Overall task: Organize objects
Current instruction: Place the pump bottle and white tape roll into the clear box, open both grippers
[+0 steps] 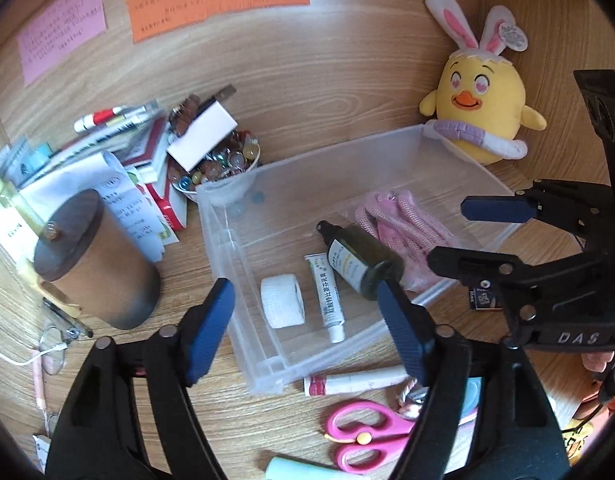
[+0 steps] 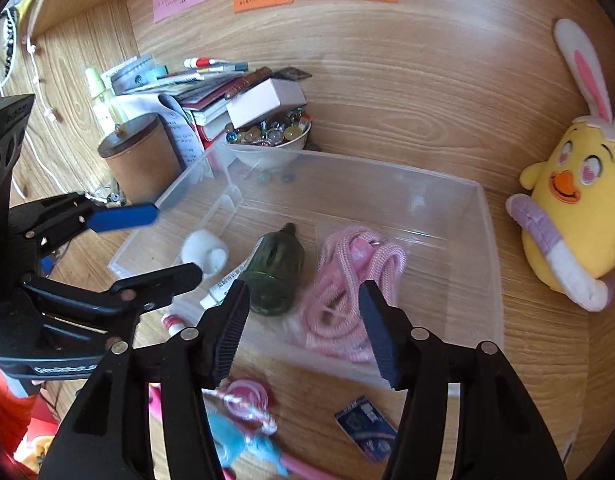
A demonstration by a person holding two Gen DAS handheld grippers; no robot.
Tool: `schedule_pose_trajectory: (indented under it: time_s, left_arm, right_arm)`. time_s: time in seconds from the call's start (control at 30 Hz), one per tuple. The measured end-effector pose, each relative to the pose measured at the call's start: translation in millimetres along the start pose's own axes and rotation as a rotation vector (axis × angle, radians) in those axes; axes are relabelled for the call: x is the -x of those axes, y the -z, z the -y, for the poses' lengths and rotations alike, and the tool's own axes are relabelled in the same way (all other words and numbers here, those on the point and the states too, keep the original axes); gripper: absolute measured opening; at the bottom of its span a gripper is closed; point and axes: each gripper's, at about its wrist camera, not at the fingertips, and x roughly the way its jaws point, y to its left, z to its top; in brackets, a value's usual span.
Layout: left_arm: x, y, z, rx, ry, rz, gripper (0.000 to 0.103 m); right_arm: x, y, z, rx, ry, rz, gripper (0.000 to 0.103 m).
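clear plastic, the storage bin (image 1: 235,248) sits in the middle of the wood-grain desk (image 1: 327,80), its near corner toward the left gripper (image 1: 311,332). inside it lie a roll of white gauze (image 1: 282,301), a white ointment tube (image 1: 328,297) just beside it, a dark green bottle (image 1: 359,261) on its side touching the tube, and a coil of pink cord (image 1: 403,232) in a clear bag on the far side of the bottle.

the left gripper hangs over the bin's near wall with its blue pads spread wide and nothing between them but the view of the gauze and tube below. the right gripper (image 2: 303,328) is also released, jaws parted and empty, hovering above the bin's near edge in line with the bottle (image 2: 273,272) and the pink cord (image 2: 347,292).

outside the bin, on the desk near the left gripper, lie pink scissors (image 1: 367,436) and a white tube with a red label (image 1: 355,384). a small dark card (image 2: 367,428) lies by the right gripper. a bowl of glass beads (image 1: 223,168) and a brown cylindrical canister (image 1: 95,260) stand beside the bin's far left corner, with a heap of papers and pens behind. a yellow plush chick with rabbit ears (image 1: 483,104) stands at the bin's far right corner.
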Motion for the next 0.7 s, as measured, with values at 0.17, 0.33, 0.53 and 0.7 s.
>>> schedule_pose_trajectory:
  time_s: [0.17, 0.33, 0.53, 0.7]
  left_arm:
    - [27, 13, -1, 0.005, 0.015, 0.018, 0.09]
    - [48, 37, -5, 0.03, 0.042, 0.01, 0.094]
    - [60, 80, 1, 0.022, 0.032, -0.039, 0.094]
    - [65, 114, 9, 0.051, 0.062, -0.089, 0.094]
  right_arm:
    - [32, 11, 3, -0.016, 0.011, 0.055, 0.067]
    - [62, 30, 3, -0.024, 0.044, 0.107, 0.073]
    - [78, 64, -5, -0.021, 0.067, 0.103, 0.073]
    - [81, 98, -17, 0.003, 0.081, 0.074, 0.073]
